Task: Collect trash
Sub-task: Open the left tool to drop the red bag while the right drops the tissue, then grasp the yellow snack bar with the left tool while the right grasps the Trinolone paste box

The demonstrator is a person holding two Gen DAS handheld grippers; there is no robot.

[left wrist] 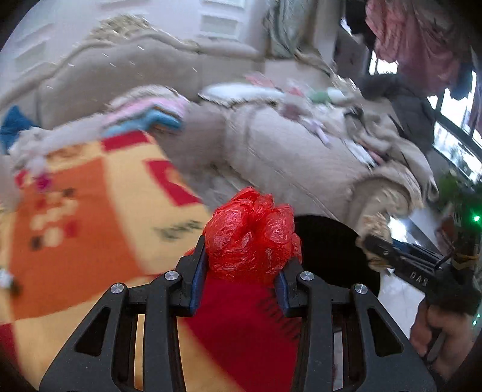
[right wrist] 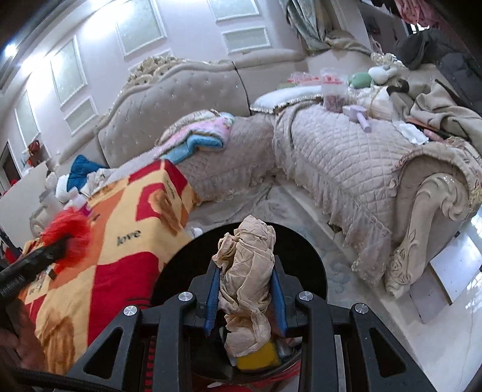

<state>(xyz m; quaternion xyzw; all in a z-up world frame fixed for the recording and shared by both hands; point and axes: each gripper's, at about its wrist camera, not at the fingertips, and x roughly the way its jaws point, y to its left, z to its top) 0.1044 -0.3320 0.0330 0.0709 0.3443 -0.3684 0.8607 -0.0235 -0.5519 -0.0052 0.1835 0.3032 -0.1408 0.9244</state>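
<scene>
Beige quilted sofa along wall; pink-blue folded blanket on seat; orange-red patterned blanket in front; curtain behind.

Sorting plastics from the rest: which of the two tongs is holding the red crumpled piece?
The left tongs hold the red plastic bag; the right tongs grip a crumpled beige wad over the black bin.

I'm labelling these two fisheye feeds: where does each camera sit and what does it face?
Left wrist: on the left tongs, facing the sofa; grips red plastic bag; a hand shows.
Right wrist: on the right tongs, above the black bin; grips crumpled tan paper.
Shared: sofa, bin, patterned blanket.
</scene>
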